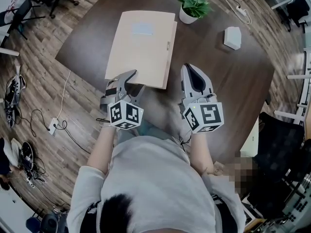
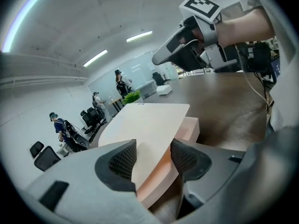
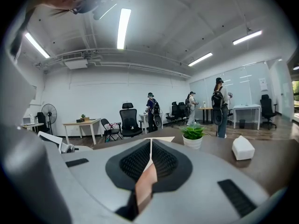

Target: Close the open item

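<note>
A beige box file [image 1: 141, 45] lies flat on the dark table [image 1: 233, 81], its cover down on the thick body. My left gripper [image 1: 132, 84] is at the file's near left corner. In the left gripper view its jaws [image 2: 153, 160] stand wide apart, and the file's corner [image 2: 149, 125] runs between the pads without being pressed. My right gripper [image 1: 194, 72] hovers just right of the file's near edge, its jaws [image 3: 150, 160] together. It also shows from the side in the left gripper view [image 2: 187, 45], holding nothing.
A small potted plant [image 1: 193, 6] and a white box [image 1: 233, 37] stand at the table's far right. Cables and a power strip [image 1: 53, 126] lie on the wooden floor to the left. A black chair [image 1: 277, 144] is at the right. People stand far off in the room.
</note>
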### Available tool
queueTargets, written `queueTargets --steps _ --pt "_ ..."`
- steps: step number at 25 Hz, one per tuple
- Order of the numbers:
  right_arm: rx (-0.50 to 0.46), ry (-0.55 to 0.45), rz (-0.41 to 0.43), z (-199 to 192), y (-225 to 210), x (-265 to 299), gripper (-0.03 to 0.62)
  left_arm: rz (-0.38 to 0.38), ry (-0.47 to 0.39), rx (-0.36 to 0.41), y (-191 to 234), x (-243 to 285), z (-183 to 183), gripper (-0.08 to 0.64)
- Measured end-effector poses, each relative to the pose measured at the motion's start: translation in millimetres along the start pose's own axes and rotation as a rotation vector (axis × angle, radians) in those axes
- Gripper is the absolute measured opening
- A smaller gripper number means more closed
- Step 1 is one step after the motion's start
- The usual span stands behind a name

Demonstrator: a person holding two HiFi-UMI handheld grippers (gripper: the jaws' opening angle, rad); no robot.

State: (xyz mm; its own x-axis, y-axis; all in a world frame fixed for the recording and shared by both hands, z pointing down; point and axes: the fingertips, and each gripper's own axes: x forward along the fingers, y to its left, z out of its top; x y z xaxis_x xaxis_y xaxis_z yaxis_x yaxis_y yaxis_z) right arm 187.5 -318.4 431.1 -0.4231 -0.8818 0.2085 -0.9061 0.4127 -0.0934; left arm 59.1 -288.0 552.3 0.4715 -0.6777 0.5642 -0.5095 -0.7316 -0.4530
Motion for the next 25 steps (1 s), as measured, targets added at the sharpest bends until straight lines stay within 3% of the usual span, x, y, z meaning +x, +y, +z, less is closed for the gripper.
queueTargets --steps 6,9,16,25 --pt "-0.002 -0.003 0.001 2 -1 -2 0.014 0.059 -0.01 0.072 5 -7 5 0.127" --pt "0.0 -0.008 0.003 1 -3 -3 0.014 0.069 -0.005 0.065 7 -8 8 0.056" --pt "0.005 -0.022 0.001 3 -5 -8 0.014 -0.087 0.1 0.067 -7 4 0 0.03" --pt "0.011 -0.026 -0.009 3 -9 -15 0.014 -0.206 0.236 0.187 -21 16 -7 0.029"
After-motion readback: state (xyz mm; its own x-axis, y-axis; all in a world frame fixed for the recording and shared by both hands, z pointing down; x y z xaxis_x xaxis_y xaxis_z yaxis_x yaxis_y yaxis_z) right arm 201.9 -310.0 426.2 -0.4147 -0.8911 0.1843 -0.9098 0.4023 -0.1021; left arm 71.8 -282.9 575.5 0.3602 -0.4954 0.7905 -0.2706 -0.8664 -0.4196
